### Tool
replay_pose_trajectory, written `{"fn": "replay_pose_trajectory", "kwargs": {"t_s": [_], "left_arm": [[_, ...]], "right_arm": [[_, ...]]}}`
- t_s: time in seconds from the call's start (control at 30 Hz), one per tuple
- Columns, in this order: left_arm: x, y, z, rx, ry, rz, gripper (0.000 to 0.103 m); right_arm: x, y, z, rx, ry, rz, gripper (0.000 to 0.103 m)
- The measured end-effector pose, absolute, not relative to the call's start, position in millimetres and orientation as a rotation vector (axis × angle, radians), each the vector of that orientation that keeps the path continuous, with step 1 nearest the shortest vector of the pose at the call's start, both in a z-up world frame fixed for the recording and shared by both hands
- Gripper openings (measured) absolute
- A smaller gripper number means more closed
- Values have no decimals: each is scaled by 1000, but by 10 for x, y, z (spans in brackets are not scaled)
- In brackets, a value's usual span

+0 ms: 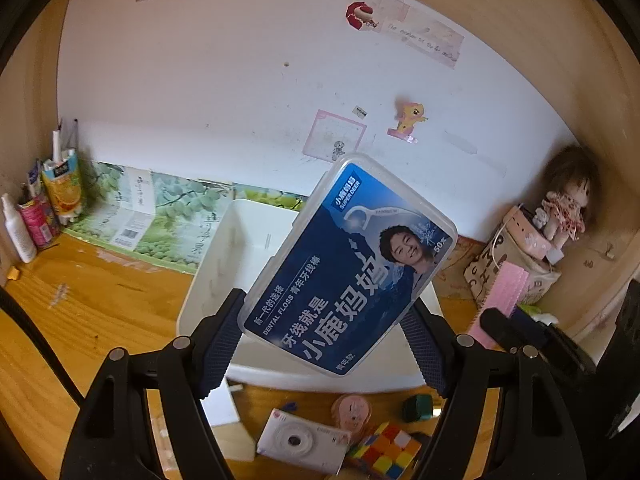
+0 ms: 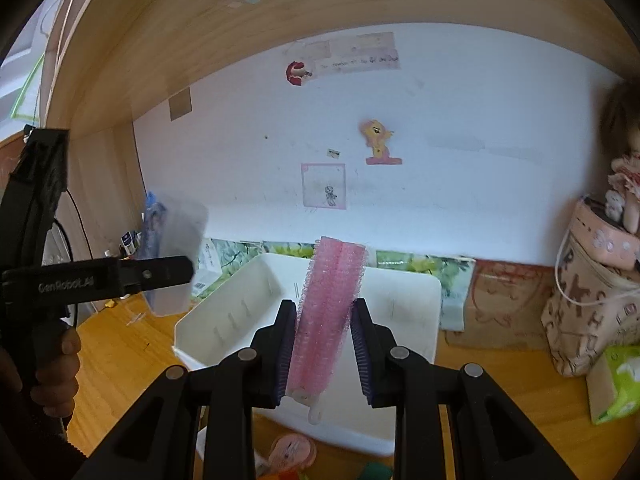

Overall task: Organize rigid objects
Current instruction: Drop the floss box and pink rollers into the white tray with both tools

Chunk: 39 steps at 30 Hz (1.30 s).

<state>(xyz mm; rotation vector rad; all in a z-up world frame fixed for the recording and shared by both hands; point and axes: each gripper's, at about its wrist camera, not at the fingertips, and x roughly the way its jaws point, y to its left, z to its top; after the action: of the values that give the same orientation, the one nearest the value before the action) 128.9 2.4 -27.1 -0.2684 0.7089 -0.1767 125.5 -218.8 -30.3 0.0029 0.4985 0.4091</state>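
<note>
The left gripper (image 1: 324, 340) was clamped on a clear plastic dental floss box (image 1: 347, 268) with a blue label, its two ribbed pads pressed against the box's opposite edges; the box was held tilted in the air above the near rim of a white storage bin (image 1: 224, 264). The right gripper (image 2: 325, 356) was closed on a pink hair roller (image 2: 328, 312), held upright between its pads, likewise above the white bin. The bin stood on a wooden desk (image 1: 100, 300) against a white wall. On the desk in front of the bin lay a white toy camera (image 1: 302, 440), a multicoloured puzzle cube (image 1: 386, 450), a small round pink case (image 1: 351, 410) and a green block (image 1: 417, 407), close together. In the right wrist view a person's hand (image 2: 56, 376) gripped the left gripper's handle.
</note>
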Motion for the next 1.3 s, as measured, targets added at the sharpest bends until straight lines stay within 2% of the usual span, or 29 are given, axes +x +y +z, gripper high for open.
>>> {"fn": "replay_pose_trajectory", "kwargs": {"t_s": [0.5, 0.57, 0.63, 0.73, 0.8, 0.9, 1.3], "left_arm": [[1808, -132, -628, -243, 785, -167, 79], [1828, -135, -659, -244, 801, -160, 79], [1844, -137, -691, -246, 822, -154, 79], [1853, -123, -718, -248, 841, -149, 82], [1840, -111, -710, -249, 837, -144, 84], [1809, -101, -655, -248, 811, -149, 87], [1614, -7, -371, -252, 718, -139, 87]], "right_arm": [[1597, -2110, -673, 2, 548, 440, 31], [1607, -2112, -685, 4, 555, 444, 35], [1606, -2118, -687, 8, 555, 447, 49], [1593, -2125, -675, 15, 550, 448, 62], [1580, -2123, -661, 14, 548, 448, 67], [1554, -2114, -634, 10, 541, 449, 69], [1308, -2087, -394, -7, 478, 445, 80]]}}
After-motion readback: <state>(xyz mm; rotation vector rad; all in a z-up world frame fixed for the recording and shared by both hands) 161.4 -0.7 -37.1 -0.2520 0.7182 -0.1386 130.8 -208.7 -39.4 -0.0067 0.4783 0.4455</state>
